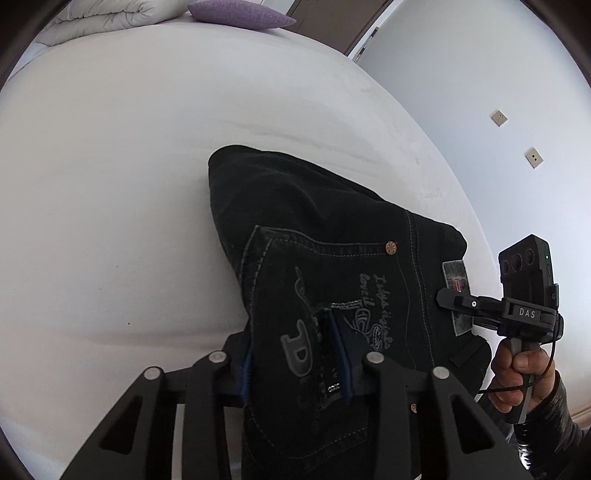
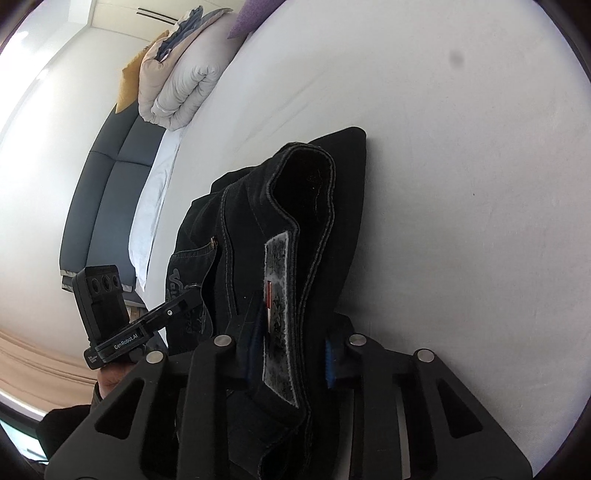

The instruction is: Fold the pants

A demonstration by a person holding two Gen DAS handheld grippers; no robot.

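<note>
Two grippers are pinching the waist end of one pair of black jeans (image 1: pixel 317 229) and lifting it off the white mattress (image 1: pixel 110 184), so the rest of the denim is trailing down onto the bed ahead of them.

On the left, the left gripper (image 1: pixel 295 354) is clamping its blue-padded fingers (image 1: pixel 341 354) across the back pocket (image 1: pixel 325 291), the embroidered lettering lying just ahead of the pads; gripping this flat, stitched panel is likely giving a firm hold on several layers at once.

On the right, the right gripper (image 2: pixel 291 350) is closing on the waistband (image 2: pixel 295 206) right at the grey brand patch (image 2: pixel 279 306), which is sitting between its fingers. Each tool is showing at the edge of the other's view, so they are holding the waist at two points near each other, probably to keep that edge level while it is being carried over for a fold.

Beyond both, a folded duvet (image 2: pixel 184 88) and a purple pillow (image 1: pixel 236 13) are lying at the far end of the bed, well apart from the jeans.
</note>
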